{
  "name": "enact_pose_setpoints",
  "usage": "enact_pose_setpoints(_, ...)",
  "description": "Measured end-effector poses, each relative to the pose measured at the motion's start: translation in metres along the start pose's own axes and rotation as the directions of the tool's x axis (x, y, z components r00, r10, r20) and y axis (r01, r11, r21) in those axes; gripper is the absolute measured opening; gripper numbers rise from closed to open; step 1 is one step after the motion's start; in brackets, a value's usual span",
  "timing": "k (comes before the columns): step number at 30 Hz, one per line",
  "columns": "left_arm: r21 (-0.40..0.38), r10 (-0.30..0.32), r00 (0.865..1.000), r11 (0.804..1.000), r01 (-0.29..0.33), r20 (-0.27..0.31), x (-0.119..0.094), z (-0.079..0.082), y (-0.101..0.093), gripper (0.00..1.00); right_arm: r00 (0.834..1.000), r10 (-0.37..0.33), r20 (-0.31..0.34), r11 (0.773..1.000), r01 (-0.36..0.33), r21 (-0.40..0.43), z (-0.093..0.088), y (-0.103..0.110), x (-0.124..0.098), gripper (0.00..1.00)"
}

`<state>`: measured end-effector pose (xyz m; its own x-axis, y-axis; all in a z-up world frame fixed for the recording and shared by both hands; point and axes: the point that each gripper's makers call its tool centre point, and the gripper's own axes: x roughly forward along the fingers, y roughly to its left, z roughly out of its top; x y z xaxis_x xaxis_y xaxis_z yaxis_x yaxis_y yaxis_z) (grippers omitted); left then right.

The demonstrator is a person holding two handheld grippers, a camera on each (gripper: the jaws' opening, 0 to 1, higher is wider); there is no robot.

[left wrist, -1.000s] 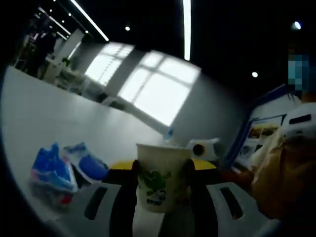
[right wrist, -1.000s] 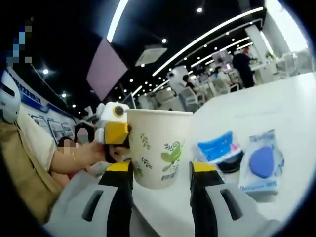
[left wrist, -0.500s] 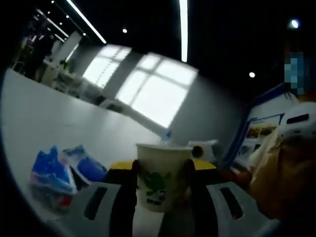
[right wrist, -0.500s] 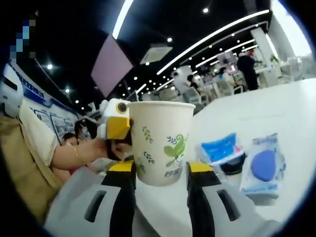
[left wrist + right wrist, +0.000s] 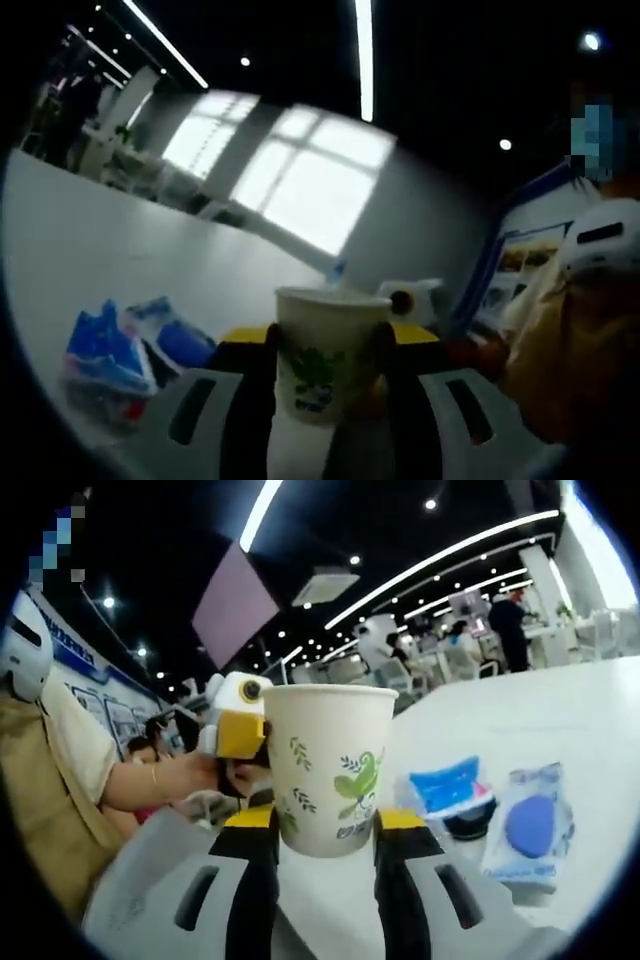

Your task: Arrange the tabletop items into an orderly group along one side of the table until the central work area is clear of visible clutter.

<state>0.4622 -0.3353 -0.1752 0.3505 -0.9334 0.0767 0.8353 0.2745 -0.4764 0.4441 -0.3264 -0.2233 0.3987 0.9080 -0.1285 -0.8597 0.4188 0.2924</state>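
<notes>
Change since earlier frames: the right claw (image 5: 315,830) has drawn its jaws in tighter against the paper cup (image 5: 328,765); the cup now sits fuller and more upright in the right gripper view. In the left gripper view the scene has only drifted slightly with the camera; the cup has kept its place between the jaws.

Left claw (image 5: 322,365): jaws stand on either side of the paper cup (image 5: 328,350) and appear to touch its wall, so it is judged clamped on the cup. The view is dim, so this is not certain.

Right claw: jaws pressed against both sides of the same cup near its base; judged clamped on it.

Paper cup: white with a green leaf print, upright, held between both claws above the white bench (image 5: 560,710).

Other items: two blue packets lie together on the bench. In the right gripper view the blue packet (image 5: 452,785) is at 3 o'clock of the cup, and the packet with a blue oval (image 5: 528,825) just beyond it. In the left gripper view the same pair (image 5: 110,350) sits at 9 o'clock of the cup.

Progress: judged partway. The packets already form a small group; the cup is not yet set down.

Remaining: place the cup beside the packets, then release both claws.
</notes>
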Motion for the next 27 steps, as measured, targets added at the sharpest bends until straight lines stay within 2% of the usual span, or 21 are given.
enact_pose_setpoints(3, -0.008, 0.017, 1.000, 1.000, -0.017, -0.009, 0.000, 0.000, 0.002, 0.40, 0.999, -0.046, 0.002, 0.996, 0.046, -0.078, 0.003, -0.007, -0.002, 0.36)
enact_pose_setpoints(4, -0.025, 0.039, 0.999, 0.999, -0.040, -0.015, 0.000, -0.001, 0.005, 0.42, 0.999, -0.054, 0.007, 0.994, 0.055, -0.092, 0.004, -0.008, -0.002, 0.36)
enact_pose_setpoints(7, 0.032, 0.090, 0.995, 0.996, -0.089, -0.031, -0.001, -0.001, 0.013, 0.48, 0.995, -0.095, 0.027, 0.989, 0.097, -0.108, 0.009, -0.015, -0.004, 0.36)
enact_pose_setpoints(10, 0.032, 0.115, 0.992, 0.993, -0.114, -0.041, 0.000, -0.002, 0.015, 0.54, 0.981, -0.194, 0.020, 0.961, 0.194, -0.197, 0.010, -0.032, -0.010, 0.36)
enact_pose_setpoints(13, 0.058, 0.162, 0.985, 0.986, -0.159, -0.053, 0.000, -0.002, 0.019, 0.56, 0.972, -0.234, 0.021, 0.941, 0.232, -0.246, 0.011, -0.038, -0.012, 0.36)
enact_pose_setpoints(16, 0.089, 0.217, 0.974, 0.974, -0.210, -0.071, 0.002, -0.002, 0.023, 0.55, 0.965, -0.261, 0.016, 0.924, 0.255, -0.285, 0.010, -0.041, -0.013, 0.36)
enact_pose_setpoints(19, 0.070, 0.220, 0.974, 0.974, -0.216, -0.049, 0.008, 0.004, 0.018, 0.54, 0.960, -0.278, 0.019, 0.908, 0.269, -0.322, 0.012, -0.042, -0.014, 0.36)
enact_pose_setpoints(21, 0.067, 0.226, 0.973, 0.972, -0.223, -0.046, 0.010, 0.005, 0.016, 0.54, 0.959, -0.284, 0.019, 0.905, 0.274, -0.326, 0.012, -0.044, -0.014, 0.36)
enact_pose_setpoints(24, 0.083, 0.269, 0.960, 0.961, -0.263, -0.073, 0.013, 0.000, 0.019, 0.54, 0.957, -0.288, 0.025, 0.901, 0.280, -0.332, 0.013, -0.045, -0.015, 0.36)
enact_pose_setpoints(27, 0.092, 0.300, 0.952, 0.952, -0.293, -0.067, 0.017, 0.000, 0.020, 0.53, 0.955, -0.297, 0.020, 0.889, 0.284, -0.359, 0.012, -0.045, -0.014, 0.36)
